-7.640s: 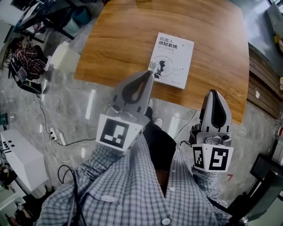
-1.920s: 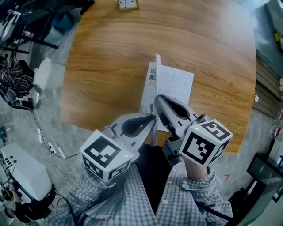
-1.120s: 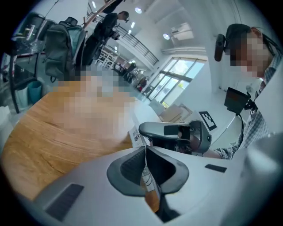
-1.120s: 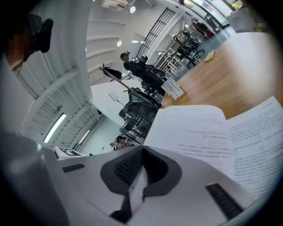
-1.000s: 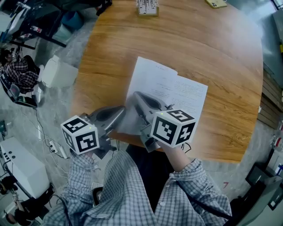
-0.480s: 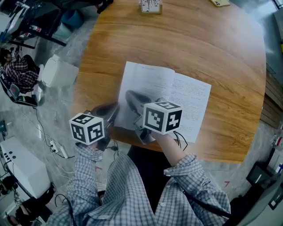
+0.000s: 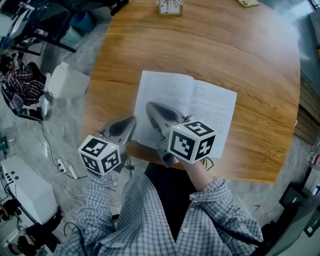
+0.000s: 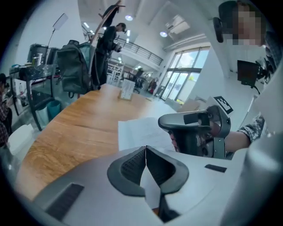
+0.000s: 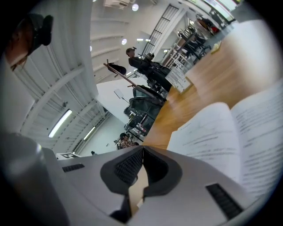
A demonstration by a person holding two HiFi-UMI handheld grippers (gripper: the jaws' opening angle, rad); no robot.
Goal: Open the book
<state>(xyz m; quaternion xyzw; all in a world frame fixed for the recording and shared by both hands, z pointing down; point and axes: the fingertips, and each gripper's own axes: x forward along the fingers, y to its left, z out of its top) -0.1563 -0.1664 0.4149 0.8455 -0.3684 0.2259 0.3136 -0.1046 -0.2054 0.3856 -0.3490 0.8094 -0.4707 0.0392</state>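
The book [image 7: 212, 107] lies open on the wooden table [image 7: 150, 45], its printed white pages facing up. My right gripper [image 7: 148, 105] is shut and lies across the left page [image 7: 162, 90], with nothing between its jaws. My left gripper [image 7: 133, 120] is also shut and empty, and its tip is at the book's lower left edge near the table's front edge. In the left gripper view the shut jaws [image 8: 146, 148] point at the left page [image 8: 139, 130], with the right gripper [image 8: 194, 128] beyond. The right gripper view shows its shut jaws [image 9: 143, 150] low over the pages [image 9: 221, 128].
A small card stand [image 7: 169, 7] and a yellow object [image 7: 246, 3] sit at the table's far edge. A white box [image 7: 69, 80], cables and a power strip [image 7: 65, 162] lie on the floor to the left. People and desks fill the background of the gripper views.
The lifted left page has settled flat, and the book now lies fully open. My left gripper has drawn back and down to the book's lower left edge. The right gripper stays over the left page.
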